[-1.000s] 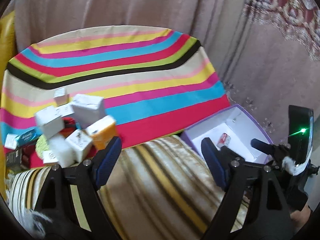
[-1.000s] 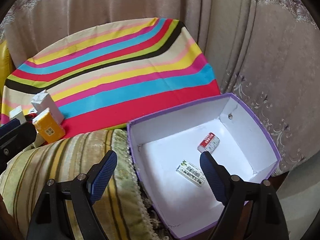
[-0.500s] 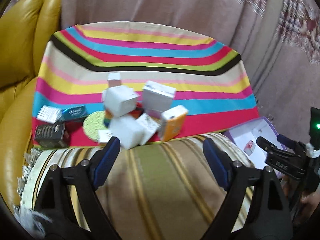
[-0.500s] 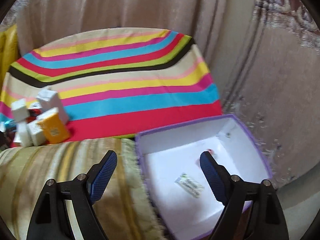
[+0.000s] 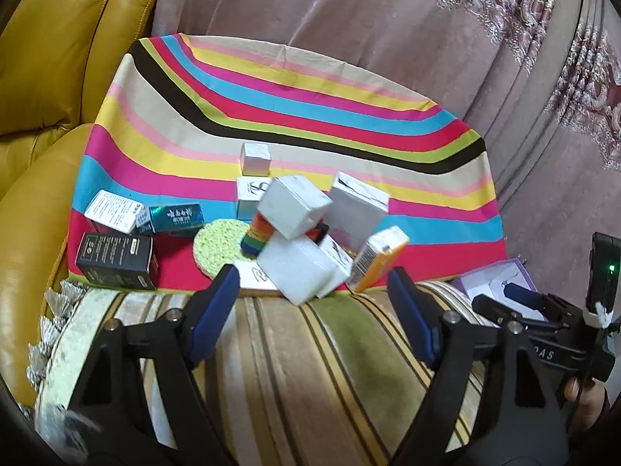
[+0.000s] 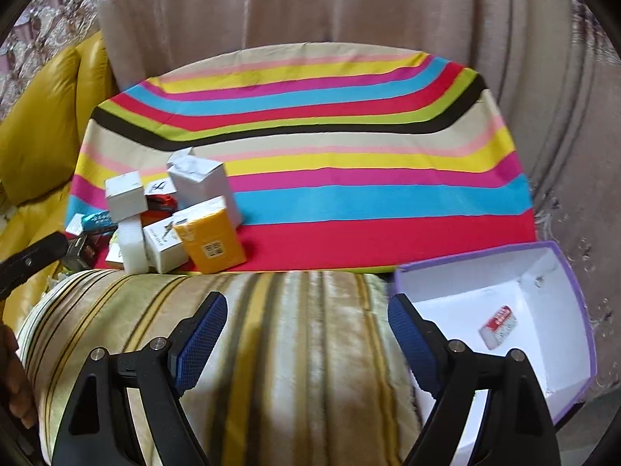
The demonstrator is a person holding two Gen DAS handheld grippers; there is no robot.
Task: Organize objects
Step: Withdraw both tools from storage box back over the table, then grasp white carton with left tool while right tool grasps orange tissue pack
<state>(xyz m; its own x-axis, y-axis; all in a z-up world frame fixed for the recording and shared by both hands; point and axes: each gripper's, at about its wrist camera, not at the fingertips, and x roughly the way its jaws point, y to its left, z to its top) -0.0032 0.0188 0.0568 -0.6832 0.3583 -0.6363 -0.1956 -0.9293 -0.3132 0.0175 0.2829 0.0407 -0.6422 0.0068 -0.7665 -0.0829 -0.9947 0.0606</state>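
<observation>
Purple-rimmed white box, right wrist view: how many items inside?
1 visible. A small red-and-white packet lies on the floor of the purple-rimmed white box, toward its far right corner. The right gripper's finger covers the box's near left part, so more may be hidden.

The purple box (image 5: pixel 493 277) is mostly hidden behind the right tongs (image 5: pixel 516 295) in the left wrist view, so its contents cannot be made out there. In the heap, the rainbow-striped object (image 5: pixel 256 237) and the green round pad (image 5: pixel 217 246) lie partly covered by white boxes (image 5: pixel 295 207). The print on the small red-and-white packet (image 6: pixel 498 326) is too small to read.
</observation>
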